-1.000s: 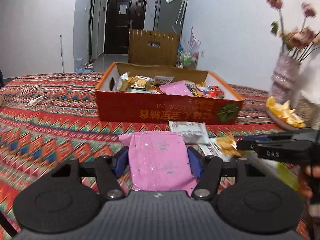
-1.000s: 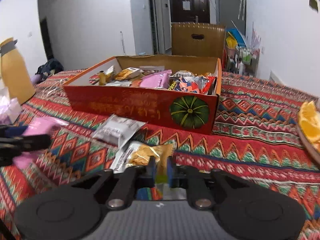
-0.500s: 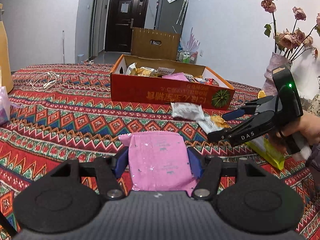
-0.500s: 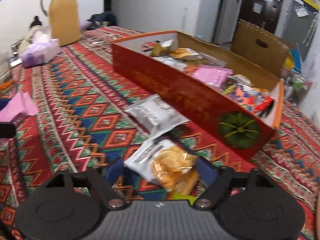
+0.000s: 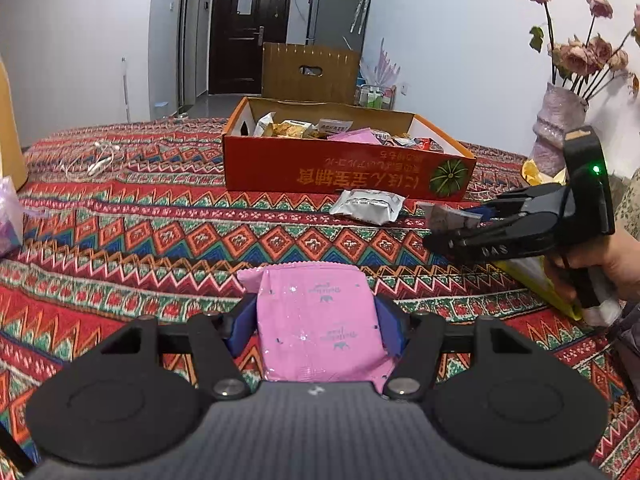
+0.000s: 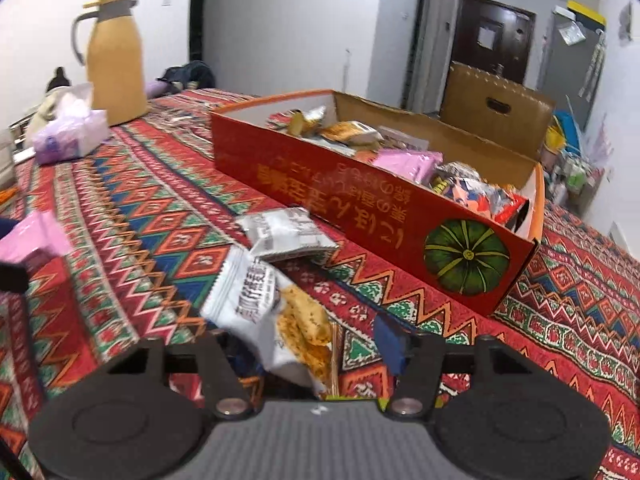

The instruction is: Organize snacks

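Left wrist view: the left tongs (image 5: 318, 316) clamp one pink snack packet (image 5: 322, 328) above the patterned desk (image 5: 160, 240). One silver packet (image 5: 368, 206) lies against the one red box (image 5: 344, 168) of snacks.

Right wrist view: the right tongs (image 6: 316, 344) stand wide apart around one white cracker packet (image 6: 276, 320), gripping nothing; whether the fingers touch it, I cannot tell.

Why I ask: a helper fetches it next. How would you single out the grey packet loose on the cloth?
Find the long orange-red box with the green pumpkin picture. On the patterned cloth before its front wall lies the grey packet, flat, silver-grey with dark print; its white neighbour shows golden snacks.
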Demonstrator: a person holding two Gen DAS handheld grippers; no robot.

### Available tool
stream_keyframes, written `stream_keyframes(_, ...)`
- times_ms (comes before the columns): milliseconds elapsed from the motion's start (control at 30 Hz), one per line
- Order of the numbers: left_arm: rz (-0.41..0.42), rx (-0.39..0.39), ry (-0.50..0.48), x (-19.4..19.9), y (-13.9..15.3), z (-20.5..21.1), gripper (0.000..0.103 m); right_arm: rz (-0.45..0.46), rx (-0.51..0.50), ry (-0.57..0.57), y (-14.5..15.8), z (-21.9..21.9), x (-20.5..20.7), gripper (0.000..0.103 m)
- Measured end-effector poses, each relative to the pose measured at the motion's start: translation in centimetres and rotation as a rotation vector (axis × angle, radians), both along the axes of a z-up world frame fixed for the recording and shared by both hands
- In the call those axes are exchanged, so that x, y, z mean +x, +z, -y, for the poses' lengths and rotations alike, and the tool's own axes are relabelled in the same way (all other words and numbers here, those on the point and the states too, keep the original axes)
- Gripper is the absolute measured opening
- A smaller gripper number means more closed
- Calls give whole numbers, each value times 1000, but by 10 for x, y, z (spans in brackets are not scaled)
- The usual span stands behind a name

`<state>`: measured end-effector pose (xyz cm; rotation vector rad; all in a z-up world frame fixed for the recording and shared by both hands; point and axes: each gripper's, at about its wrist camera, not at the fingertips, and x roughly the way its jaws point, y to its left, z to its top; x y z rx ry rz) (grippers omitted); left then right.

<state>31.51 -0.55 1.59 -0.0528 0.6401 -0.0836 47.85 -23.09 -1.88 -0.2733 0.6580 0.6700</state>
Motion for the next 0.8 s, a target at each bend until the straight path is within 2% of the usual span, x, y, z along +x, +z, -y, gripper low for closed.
stream_keyframes(33, 6, 5, -4, 2, 1, 1, 63, 3, 21, -8, 0, -1, 0, 15)
stream_keyframes(167, 24, 10, -10, 10, 6, 1, 63, 62, 102, -58, 13, 7, -22, 16)
stream_keyframes(267, 26, -4, -5, 10, 7, -1, 63, 95, 193, -78, 33, 14, -57, 15)
stream_keyframes(400, 42, -15, -2, -3, 14, 2, 63, 118, 257, -93, 51, 15, -111, 15)
stream_keyframes(600, 109, -61, -40, -45, 35, 13, 63, 122, 283, -121, 63, 12, -184, 16)
stream_keyframes(800, 133, -82, -42, -70, 42, 11, 63, 110, 297, -199, 58, 19, -215, 16)
